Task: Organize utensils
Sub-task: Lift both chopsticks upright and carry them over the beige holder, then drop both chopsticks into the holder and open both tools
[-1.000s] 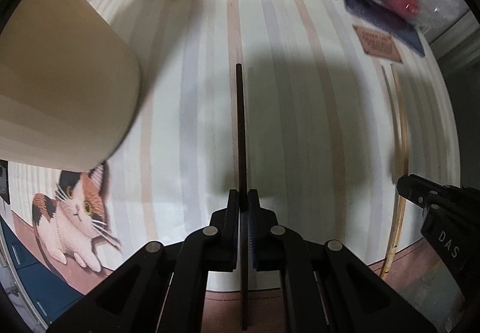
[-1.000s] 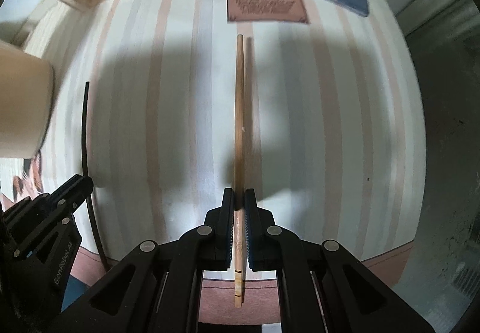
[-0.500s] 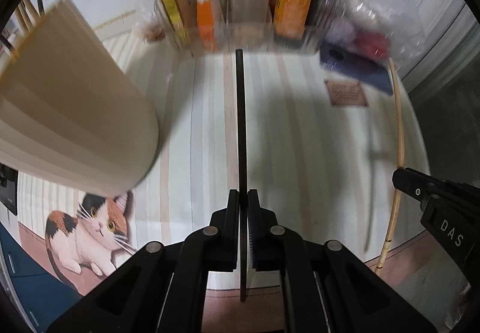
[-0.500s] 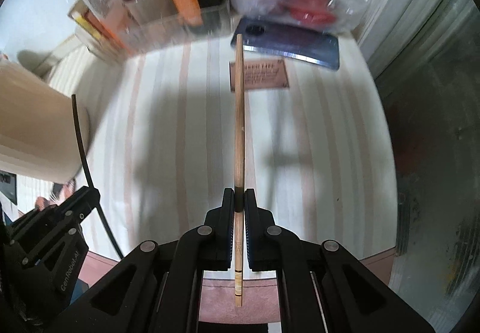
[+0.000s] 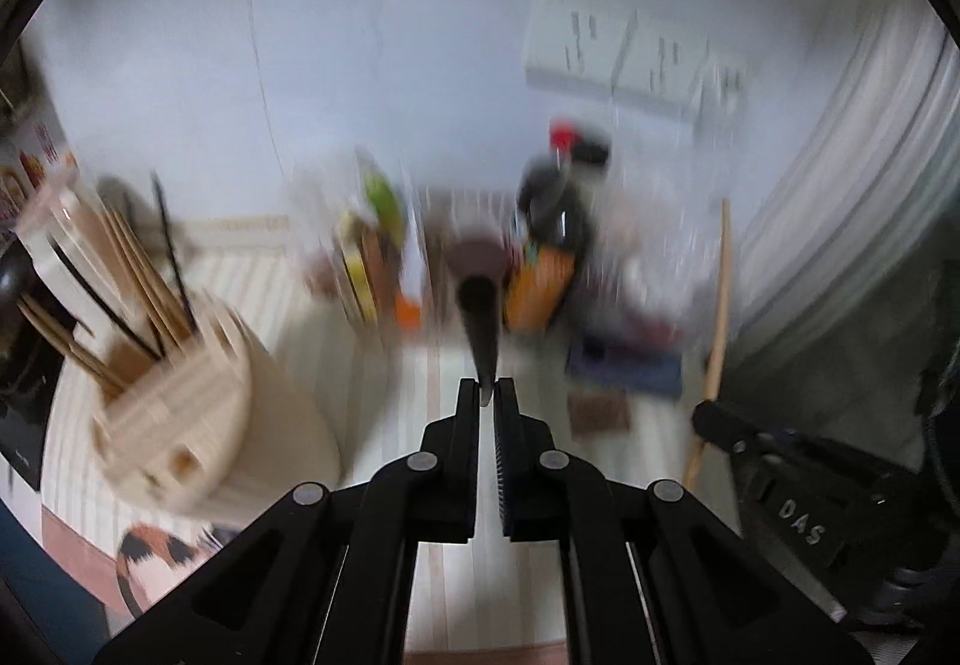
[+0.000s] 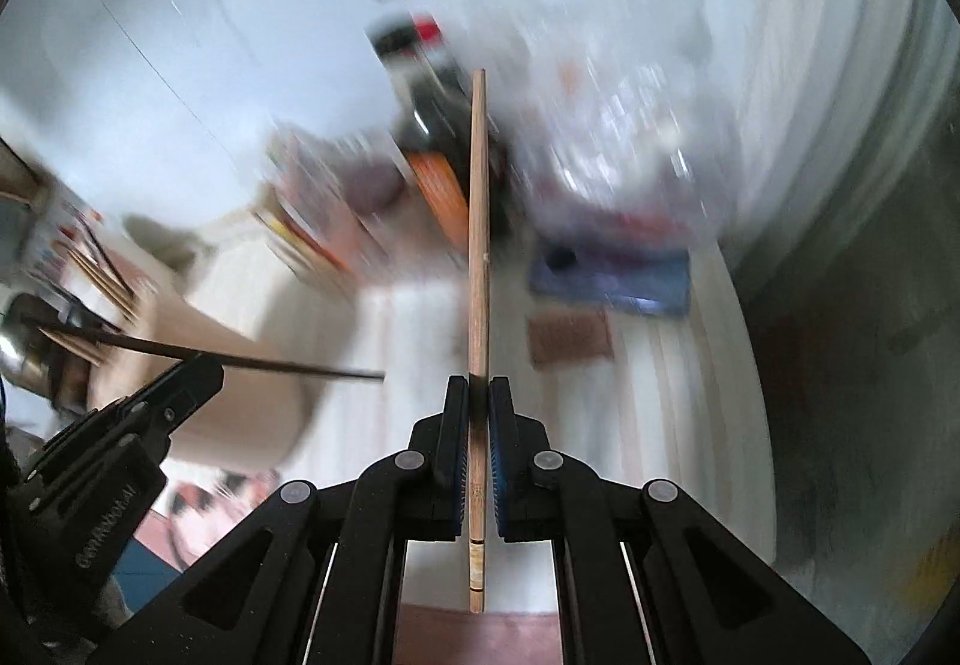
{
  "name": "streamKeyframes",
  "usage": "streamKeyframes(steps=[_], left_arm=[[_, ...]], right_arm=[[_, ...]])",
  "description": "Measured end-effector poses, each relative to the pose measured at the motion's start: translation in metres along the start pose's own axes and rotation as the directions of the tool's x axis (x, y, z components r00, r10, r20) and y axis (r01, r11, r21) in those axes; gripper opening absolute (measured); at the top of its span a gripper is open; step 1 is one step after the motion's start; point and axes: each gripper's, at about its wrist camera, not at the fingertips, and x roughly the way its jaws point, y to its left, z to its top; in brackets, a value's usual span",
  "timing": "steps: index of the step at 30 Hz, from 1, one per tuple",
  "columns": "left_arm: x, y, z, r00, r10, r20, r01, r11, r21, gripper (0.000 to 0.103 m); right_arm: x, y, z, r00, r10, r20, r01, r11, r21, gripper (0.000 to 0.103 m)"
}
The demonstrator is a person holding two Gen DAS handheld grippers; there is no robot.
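Left wrist view is blurry now, because both hands have lifted fast. A second ago the two sticks lay low over the striped cloth; now they are up in the air and the wall and plugs show behind them. The left gripper [image 5: 487, 392] is clenched on the black chopstick [image 5: 480, 329], which points away from the camera. The right gripper [image 6: 478, 395] is clenched on the wooden chopstick [image 6: 478, 245]. The holder [image 5: 198, 401], with more sticks in it, stands near the left edge of the cloth [image 5: 420, 485], beside the black chopstick. I think both sticks will go into it next, tips down.
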Motion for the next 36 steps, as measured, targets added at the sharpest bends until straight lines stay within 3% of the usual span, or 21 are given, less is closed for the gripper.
streamKeyframes(steps=[4, 10, 16, 21, 28, 36], left_arm=[[-0.047, 0.031, 0.039, 0.993, 0.022, 0.116, -0.016, 0.999, -0.047, 0.002], [-0.093, 0.103, 0.066, 0.964, 0.149, 0.222, -0.113, 0.98, -0.166, 0.002], [-0.083, 0.182, 0.06, 0.944, 0.236, 0.232, -0.153, 0.933, -0.325, 0.002], [-0.06, 0.208, 0.044, 0.926, 0.265, 0.269, -0.149, 0.912, -0.382, 0.002], [-0.037, 0.219, 0.03, 0.942, 0.241, 0.233, -0.132, 0.905, -0.404, 0.002], [-0.051, 0.232, 0.022, 0.95, 0.245, 0.195, -0.145, 0.896, -0.42, 0.004]], right_arm=[[-0.027, 0.033, 0.039, 0.992, 0.096, 0.085, -0.094, 0.995, -0.03, 0.007], [-0.035, 0.108, 0.082, 0.956, 0.247, 0.158, -0.233, 0.967, -0.103, 0.007], [-0.006, 0.2, 0.091, 0.911, 0.371, 0.183, -0.336, 0.921, -0.195, 0.007], [0.023, 0.241, 0.082, 0.892, 0.406, 0.2, -0.359, 0.904, -0.231, 0.007], [0.047, 0.267, 0.07, 0.872, 0.427, 0.241, -0.361, 0.892, -0.273, 0.007], [0.061, 0.285, 0.051, 0.864, 0.436, 0.252, -0.327, 0.866, -0.379, 0.007]])
